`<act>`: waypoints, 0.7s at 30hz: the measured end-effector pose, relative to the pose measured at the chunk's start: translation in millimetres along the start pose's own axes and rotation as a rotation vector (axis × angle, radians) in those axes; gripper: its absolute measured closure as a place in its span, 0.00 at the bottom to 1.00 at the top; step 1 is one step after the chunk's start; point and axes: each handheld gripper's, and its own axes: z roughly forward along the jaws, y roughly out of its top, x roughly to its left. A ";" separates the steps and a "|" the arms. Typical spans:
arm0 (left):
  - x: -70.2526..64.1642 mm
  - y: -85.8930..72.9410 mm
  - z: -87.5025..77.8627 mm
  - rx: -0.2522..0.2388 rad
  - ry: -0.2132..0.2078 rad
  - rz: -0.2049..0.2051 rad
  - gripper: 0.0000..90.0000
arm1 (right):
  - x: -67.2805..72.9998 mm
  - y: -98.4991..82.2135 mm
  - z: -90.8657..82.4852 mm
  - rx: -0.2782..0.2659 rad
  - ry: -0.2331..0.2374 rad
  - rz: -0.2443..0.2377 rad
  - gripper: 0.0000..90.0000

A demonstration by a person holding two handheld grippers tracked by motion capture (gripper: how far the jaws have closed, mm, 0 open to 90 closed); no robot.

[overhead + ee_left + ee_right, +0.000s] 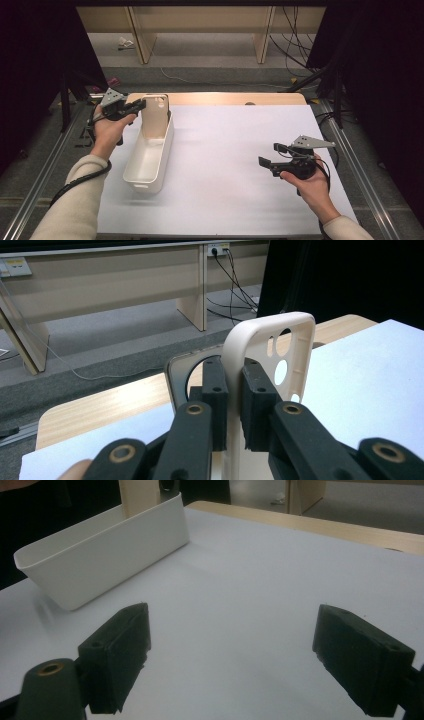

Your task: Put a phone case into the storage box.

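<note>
My left gripper (pixel 139 105) is shut on the edge of a beige phone case (pixel 155 116), holding it upright over the far end of a long white bin (pixel 145 165). In the left gripper view the case (pixel 272 347) stands between the two black pads (pixel 216 390), its camera cut-outs showing near the top. My right gripper (pixel 270 156) hovers open over the white table sheet at the right, nothing between its jaws. The right gripper view has the gripper (pixel 232 655) pointing toward the bin (pixel 107 550) across bare sheet.
A white sheet (pixel 240 150) covers most of the wooden table (pixel 225 98). Metal rails run along both table sides. Beyond the far edge are wooden bench legs (pixel 142 35) and cables on a grey floor.
</note>
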 end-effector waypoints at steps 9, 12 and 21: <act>2.1 -4.6 5.3 0.012 0.004 -0.007 0.92 | -0.1 -0.2 0.2 0.002 -0.001 0.001 0.18; 2.5 -5.9 7.1 0.020 0.007 -0.005 0.92 | -0.2 -0.1 0.2 0.002 -0.001 0.001 0.18; 3.6 -10.4 12.5 0.036 0.017 -0.007 0.91 | -0.3 -0.1 0.1 0.001 0.000 0.006 0.18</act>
